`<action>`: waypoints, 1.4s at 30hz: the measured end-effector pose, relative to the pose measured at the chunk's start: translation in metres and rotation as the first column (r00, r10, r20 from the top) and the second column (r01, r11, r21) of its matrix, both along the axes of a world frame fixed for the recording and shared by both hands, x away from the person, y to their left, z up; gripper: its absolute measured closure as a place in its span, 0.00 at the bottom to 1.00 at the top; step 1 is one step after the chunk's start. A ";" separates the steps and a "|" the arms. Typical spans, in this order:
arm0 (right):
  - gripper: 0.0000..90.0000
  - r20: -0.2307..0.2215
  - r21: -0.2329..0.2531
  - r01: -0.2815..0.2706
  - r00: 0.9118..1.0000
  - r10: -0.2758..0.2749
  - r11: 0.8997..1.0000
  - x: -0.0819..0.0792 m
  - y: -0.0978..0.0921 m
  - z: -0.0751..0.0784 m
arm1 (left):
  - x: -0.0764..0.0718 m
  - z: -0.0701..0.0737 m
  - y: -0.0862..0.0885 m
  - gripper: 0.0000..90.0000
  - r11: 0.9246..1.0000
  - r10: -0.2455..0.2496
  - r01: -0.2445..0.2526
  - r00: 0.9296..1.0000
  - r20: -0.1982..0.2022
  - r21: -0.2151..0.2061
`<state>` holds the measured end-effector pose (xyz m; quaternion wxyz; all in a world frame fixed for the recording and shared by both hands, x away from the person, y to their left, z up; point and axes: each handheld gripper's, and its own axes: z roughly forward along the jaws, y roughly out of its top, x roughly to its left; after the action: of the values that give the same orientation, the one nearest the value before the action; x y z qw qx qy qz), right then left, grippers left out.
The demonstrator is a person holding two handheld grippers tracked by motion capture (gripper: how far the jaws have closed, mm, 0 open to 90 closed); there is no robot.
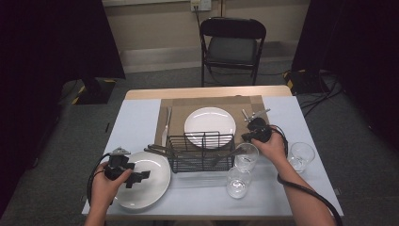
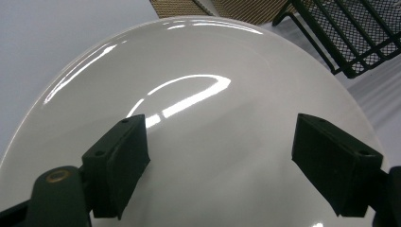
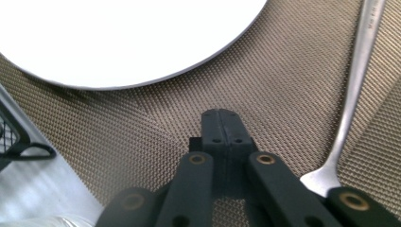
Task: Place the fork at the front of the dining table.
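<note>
My left gripper (image 1: 137, 175) hovers open over a white plate (image 1: 150, 186) at the table's front left. In the left gripper view its jaws stand wide apart above the glossy plate (image 2: 203, 118), holding nothing. My right gripper (image 1: 252, 128) sits low over the right part of a brown woven placemat (image 1: 176, 117). Its jaws (image 3: 222, 124) are shut with nothing between them. A second white plate (image 1: 209, 123) lies on the placemat, and its rim (image 3: 118, 42) curves just ahead of the right gripper. A metal utensil (image 3: 354, 94) lies on the mat beside the right gripper.
A black wire basket (image 1: 201, 151) stands mid-table between the plates, with cutlery (image 1: 157, 149) poking out its left side. Three clear glasses (image 1: 246, 156) (image 1: 238, 182) (image 1: 301, 155) stand at the front right. More cutlery (image 1: 167, 125) lies left of the far plate. A black chair (image 1: 232, 44) stands behind the table.
</note>
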<state>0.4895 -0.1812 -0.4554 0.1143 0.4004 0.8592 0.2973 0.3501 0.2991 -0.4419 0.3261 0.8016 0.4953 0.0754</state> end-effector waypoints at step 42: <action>0.97 0.006 -0.012 0.129 0.992 -0.129 0.992 0.007 -0.007 0.003 | 0.000 0.000 -0.001 0.21 1.000 -0.002 0.002 1.000 -0.002 0.005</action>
<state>0.4962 -0.1881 -0.4524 0.1379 0.4537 0.8330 0.2851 0.3501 0.2983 -0.4422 0.3237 0.8029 0.4948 0.0753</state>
